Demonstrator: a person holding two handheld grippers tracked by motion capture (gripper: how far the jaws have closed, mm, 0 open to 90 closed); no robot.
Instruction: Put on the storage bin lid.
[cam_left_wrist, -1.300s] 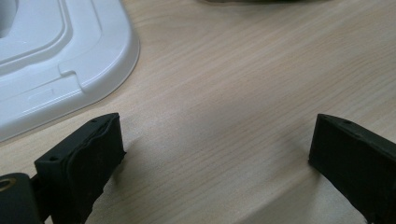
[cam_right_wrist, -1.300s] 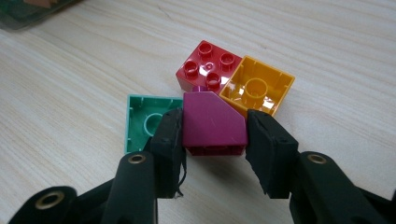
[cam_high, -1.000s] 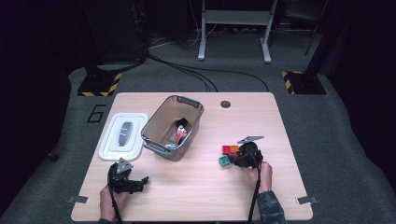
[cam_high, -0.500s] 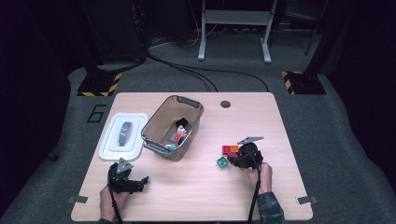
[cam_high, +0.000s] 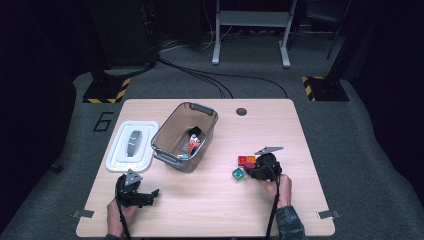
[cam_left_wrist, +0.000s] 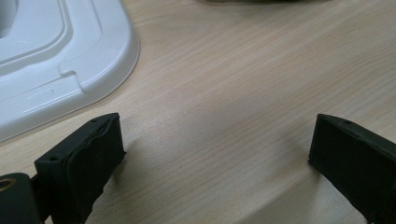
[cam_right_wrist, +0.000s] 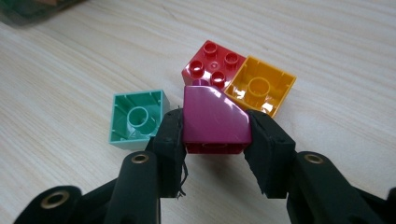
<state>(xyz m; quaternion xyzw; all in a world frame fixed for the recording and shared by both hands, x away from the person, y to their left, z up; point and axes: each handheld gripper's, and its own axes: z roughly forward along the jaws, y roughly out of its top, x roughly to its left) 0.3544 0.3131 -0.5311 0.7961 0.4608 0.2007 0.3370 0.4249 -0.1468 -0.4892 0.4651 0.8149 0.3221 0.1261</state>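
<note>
My right gripper (cam_right_wrist: 212, 135) is shut on a magenta sloped brick (cam_right_wrist: 212, 119), both pads pressed against its sides just above the table. A red studded brick (cam_right_wrist: 212, 65) and an upturned orange brick (cam_right_wrist: 261, 84) lie just beyond it, and an upturned green brick (cam_right_wrist: 137, 116) sits to its left. From above, the right gripper (cam_high: 252, 170) is at the table's right front beside the red brick (cam_high: 242, 160), orange brick (cam_high: 250, 159) and green brick (cam_high: 237, 173). My left gripper (cam_left_wrist: 215, 144) rests low at the front left (cam_high: 150, 195), open over bare wood.
A clear grey bin (cam_high: 172, 150) holding a few small toys stands mid-table. Its white lid (cam_high: 120, 150) lies flat to the left, its corner (cam_left_wrist: 70, 65) close ahead of the left gripper. A round cable hole (cam_high: 241, 111) is near the far edge.
</note>
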